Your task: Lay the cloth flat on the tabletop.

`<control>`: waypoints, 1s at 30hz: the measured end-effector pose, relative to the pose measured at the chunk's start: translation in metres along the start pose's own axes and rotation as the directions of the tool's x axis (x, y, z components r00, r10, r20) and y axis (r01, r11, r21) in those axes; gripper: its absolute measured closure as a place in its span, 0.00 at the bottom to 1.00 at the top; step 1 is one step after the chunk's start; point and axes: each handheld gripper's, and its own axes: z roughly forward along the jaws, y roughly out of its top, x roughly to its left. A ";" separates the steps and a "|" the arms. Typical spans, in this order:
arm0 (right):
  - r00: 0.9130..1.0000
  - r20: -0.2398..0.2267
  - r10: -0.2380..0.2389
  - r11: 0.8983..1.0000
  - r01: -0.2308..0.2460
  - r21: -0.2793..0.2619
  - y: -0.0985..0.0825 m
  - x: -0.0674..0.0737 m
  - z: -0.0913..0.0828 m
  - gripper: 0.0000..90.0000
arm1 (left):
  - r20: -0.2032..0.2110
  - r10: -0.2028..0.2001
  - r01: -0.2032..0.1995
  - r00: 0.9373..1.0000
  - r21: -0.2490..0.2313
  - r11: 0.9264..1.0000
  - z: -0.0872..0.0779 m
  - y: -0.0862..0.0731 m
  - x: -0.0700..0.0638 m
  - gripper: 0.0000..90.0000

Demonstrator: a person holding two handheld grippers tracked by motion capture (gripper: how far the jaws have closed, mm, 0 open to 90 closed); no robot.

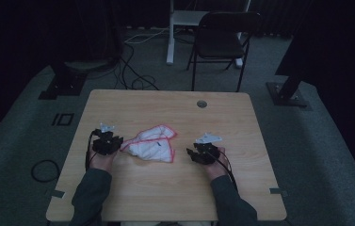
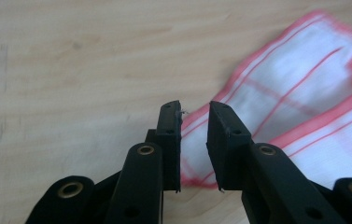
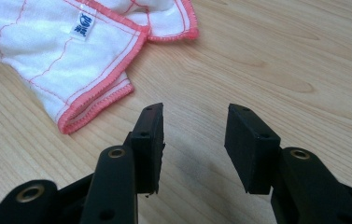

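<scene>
Left gripper (image 1: 118,142) released at the cloth's edge, right gripper (image 1: 190,154) released beside it.

The wooden desk (image 1: 175,197) carries a crumpled white cloth (image 1: 152,143) with pink-red hems, lying midway between the two grippers. The left gripper's jaws stand a little apart over the cloth's hemmed corner (image 2: 193,179) (not pressing it); the right gripper's jaws gape wider over bare wood, near the cloth's folded corner (image 3: 73,122). A small blue-printed label (image 3: 84,23) sits on the cloth.
</scene>
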 end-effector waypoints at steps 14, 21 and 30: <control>1.000 -0.002 0.006 1.000 -0.006 0.006 -0.005 -0.001 -0.001 0.62 | 0.126 0.124 -0.122 0.984 -0.029 0.992 0.012 0.035 -0.060 0.77; 1.000 -0.004 0.010 1.000 -0.010 0.003 -0.007 -0.003 -0.002 0.60 | 0.168 0.212 -0.216 0.963 0.007 0.976 0.030 0.045 -0.092 0.70; 1.000 -0.006 0.010 1.000 -0.010 0.001 -0.009 -0.004 -0.003 0.59 | 0.177 0.236 -0.256 0.955 0.099 0.962 0.057 0.048 -0.109 0.65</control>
